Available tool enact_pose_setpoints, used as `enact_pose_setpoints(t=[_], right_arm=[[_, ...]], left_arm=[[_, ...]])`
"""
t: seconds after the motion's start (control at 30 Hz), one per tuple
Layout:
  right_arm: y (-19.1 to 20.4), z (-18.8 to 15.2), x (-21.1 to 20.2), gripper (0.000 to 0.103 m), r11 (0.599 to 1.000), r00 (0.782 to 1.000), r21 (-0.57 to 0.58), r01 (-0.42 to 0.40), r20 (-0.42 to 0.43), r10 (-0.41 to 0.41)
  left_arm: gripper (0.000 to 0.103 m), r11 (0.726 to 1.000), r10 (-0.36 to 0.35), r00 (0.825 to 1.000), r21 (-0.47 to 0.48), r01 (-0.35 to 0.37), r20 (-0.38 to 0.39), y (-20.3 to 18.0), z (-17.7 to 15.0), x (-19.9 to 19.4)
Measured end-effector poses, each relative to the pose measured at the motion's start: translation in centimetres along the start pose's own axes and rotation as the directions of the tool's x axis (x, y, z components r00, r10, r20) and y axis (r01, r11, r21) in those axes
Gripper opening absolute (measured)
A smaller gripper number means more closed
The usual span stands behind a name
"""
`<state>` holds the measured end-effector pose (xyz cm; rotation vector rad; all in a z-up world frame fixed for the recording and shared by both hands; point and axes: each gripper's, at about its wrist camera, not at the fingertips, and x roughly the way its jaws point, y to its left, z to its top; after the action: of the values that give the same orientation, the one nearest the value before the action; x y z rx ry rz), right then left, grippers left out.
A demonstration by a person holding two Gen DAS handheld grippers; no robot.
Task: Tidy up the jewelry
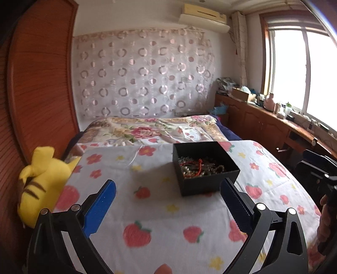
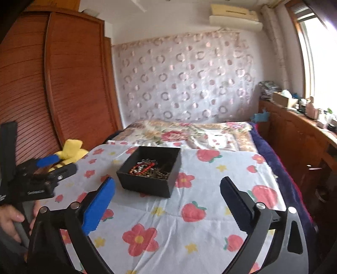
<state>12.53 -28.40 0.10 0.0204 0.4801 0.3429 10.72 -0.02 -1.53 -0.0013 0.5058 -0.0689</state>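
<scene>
1. No text, brand, number or sign can be read in either view.
2. A small pale marking is seen on the black body of the left gripper [image 2: 45, 168], in the right wrist view, but it is too blurred and too small to be read.
3. On the air conditioner [image 1: 203, 18] on the wall no lettering can be made out.

The left gripper [image 1: 168, 186] has a black forked frame with round silver screw heads at its pivots. One finger [image 1: 101, 207] at 8 o'clock is bright blue with a toothed edge. The right gripper [image 2: 167, 186] looks alike: black frame, silver screws, blue finger [image 2: 99, 207].
</scene>
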Motion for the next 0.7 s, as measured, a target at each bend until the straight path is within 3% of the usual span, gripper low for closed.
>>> enact_pose_setpoints(t=[0.3, 0.7], right_arm=[[0.6, -1.7, -2.0, 0.101, 0.999, 0.999, 0.005, 0.042, 0.004, -0.042], [1.2, -2.9, -2.2, 0.101, 0.999, 0.999, -0.006, 0.033, 0.019, -0.033]], left_arm=[[0.096, 0.999, 0.027, 0.999, -0.039, -0.026, 0.027, 1.3, -2.3, -3.8], [0.096, 1.0, 0.021, 1.0, -0.002, -0.021, 0.016, -0.3, -3.1, -4.0]])
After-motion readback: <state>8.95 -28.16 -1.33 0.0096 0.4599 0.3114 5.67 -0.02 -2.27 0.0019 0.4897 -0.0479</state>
